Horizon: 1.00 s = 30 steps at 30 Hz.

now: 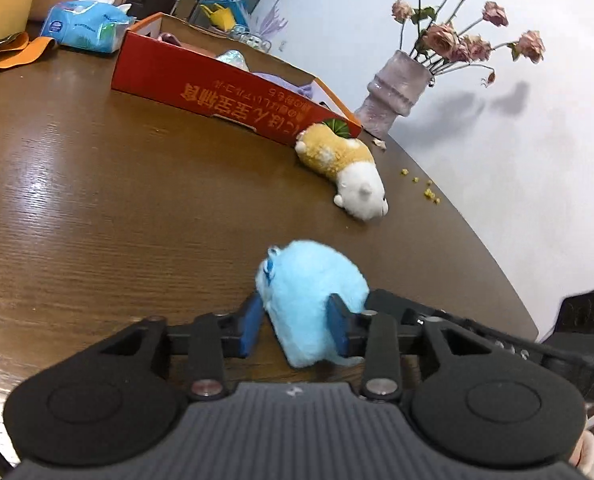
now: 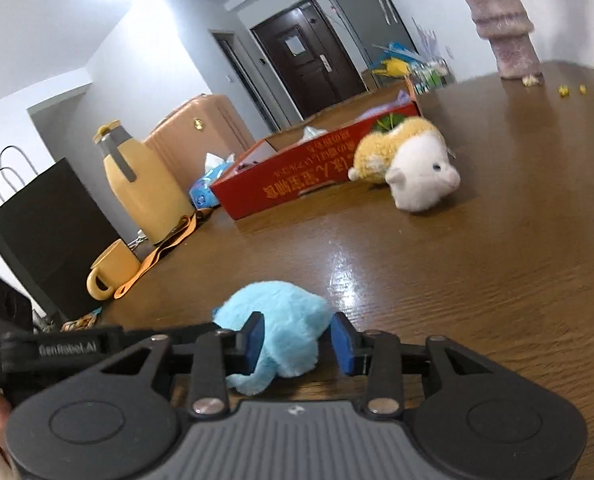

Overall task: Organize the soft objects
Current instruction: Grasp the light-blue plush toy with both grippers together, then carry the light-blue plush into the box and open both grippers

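Note:
A light blue plush (image 1: 313, 300) lies on the brown table (image 1: 117, 200) between both grippers. My left gripper (image 1: 295, 320) is shut on it, its blue pads pressing into the fur. In the right wrist view the blue plush (image 2: 277, 320) sits between the jaws of my right gripper (image 2: 297, 340); one pad is sunk in the fur and the other stands just off it, so it is open. An orange-and-white hamster plush (image 1: 345, 164) (image 2: 409, 164) lies on its side against the red cardboard box (image 1: 217, 84) (image 2: 297, 184), which holds pale soft items.
A vase of dried roses (image 1: 397, 88) stands near the table's far edge, with yellow crumbs (image 1: 425, 188) beside it. A tissue pack (image 1: 85, 26), an orange strap (image 2: 165, 248), a yellow thermos (image 2: 145, 184), a yellow mug (image 2: 113, 268) and a black bag (image 2: 45, 232) sit past the box.

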Tool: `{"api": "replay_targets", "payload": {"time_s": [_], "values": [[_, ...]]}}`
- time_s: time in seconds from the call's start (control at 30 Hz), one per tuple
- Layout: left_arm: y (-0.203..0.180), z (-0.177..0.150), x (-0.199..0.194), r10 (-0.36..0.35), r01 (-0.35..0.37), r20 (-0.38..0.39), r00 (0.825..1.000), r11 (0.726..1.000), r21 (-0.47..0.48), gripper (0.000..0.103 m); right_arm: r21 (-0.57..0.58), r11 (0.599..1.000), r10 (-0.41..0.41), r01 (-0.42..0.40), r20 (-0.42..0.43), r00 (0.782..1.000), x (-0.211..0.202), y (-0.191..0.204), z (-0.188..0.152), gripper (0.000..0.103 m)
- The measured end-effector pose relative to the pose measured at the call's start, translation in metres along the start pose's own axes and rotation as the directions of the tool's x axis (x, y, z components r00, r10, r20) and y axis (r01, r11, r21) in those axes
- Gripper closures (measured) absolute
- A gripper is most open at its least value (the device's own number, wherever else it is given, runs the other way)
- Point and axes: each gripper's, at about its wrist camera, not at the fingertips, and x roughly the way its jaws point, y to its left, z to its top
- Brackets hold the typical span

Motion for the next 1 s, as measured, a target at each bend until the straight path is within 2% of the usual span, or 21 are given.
{"api": "replay_targets", "payload": {"time_s": [0.07, 0.17, 0.23, 0.4, 0.47, 0.57, 0.67, 0.73, 0.8, 0.9, 1.0], "values": [[0.001, -0.001, -0.002, -0.013, 0.013, 0.005, 1.0, 1.0, 0.009, 0.077, 0.044, 0.999, 0.023, -0.022, -0.02, 1.0, 0.011, -0.005, -0.001, 0.066], [0.003, -0.001, -0.002, -0.02, 0.02, 0.005, 1.0, 1.0, 0.006, 0.078, 0.05, 0.998, 0.035, -0.034, -0.015, 0.999, 0.018, -0.006, -0.003, 0.069], [0.006, 0.0, -0.001, -0.029, 0.029, 0.002, 1.0, 1.0, -0.005, 0.079, 0.061, 0.997, 0.047, -0.046, -0.019, 0.999, 0.022, -0.006, -0.003, 0.076], [0.004, 0.003, -0.001, -0.035, 0.035, 0.012, 0.999, 0.999, 0.001, 0.08, 0.017, 0.999, 0.03, -0.029, -0.025, 0.999, 0.021, 0.001, -0.002, 0.08], [-0.001, 0.01, -0.002, -0.047, 0.046, 0.032, 0.998, 0.999, 0.023, 0.08, -0.001, 1.0, 0.019, -0.019, -0.01, 1.0, 0.017, 0.005, 0.002, 0.08], [-0.011, 0.037, 0.002, -0.083, 0.08, 0.066, 0.994, 0.995, 0.053, 0.08, -0.026, 1.0, 0.015, -0.014, 0.04, 0.999, 0.009, 0.01, 0.019, 0.08], [-0.022, 0.086, 0.018, -0.115, 0.105, 0.097, 0.989, 0.99, 0.096, 0.08, -0.053, 0.999, 0.008, -0.003, 0.096, 0.995, 0.012, 0.009, 0.058, 0.08], [-0.028, 0.126, 0.041, -0.13, 0.115, 0.112, 0.985, 0.985, 0.129, 0.08, -0.071, 0.997, -0.007, 0.016, 0.127, 0.992, 0.022, 0.006, 0.095, 0.081], [-0.029, 0.169, 0.073, -0.128, 0.116, 0.098, 0.987, 0.986, 0.122, 0.08, -0.099, 0.994, -0.038, 0.053, 0.15, 0.988, 0.039, 0.002, 0.139, 0.081], [-0.027, 0.223, 0.125, -0.097, 0.09, 0.068, 0.993, 0.991, 0.097, 0.081, -0.126, 0.985, -0.106, 0.121, 0.121, 0.987, 0.081, -0.012, 0.205, 0.081], [-0.017, 0.252, 0.178, -0.067, 0.065, 0.02, 0.998, 0.995, 0.071, 0.081, -0.129, 0.978, -0.165, 0.167, 0.024, 0.986, 0.13, -0.034, 0.254, 0.081]]}}
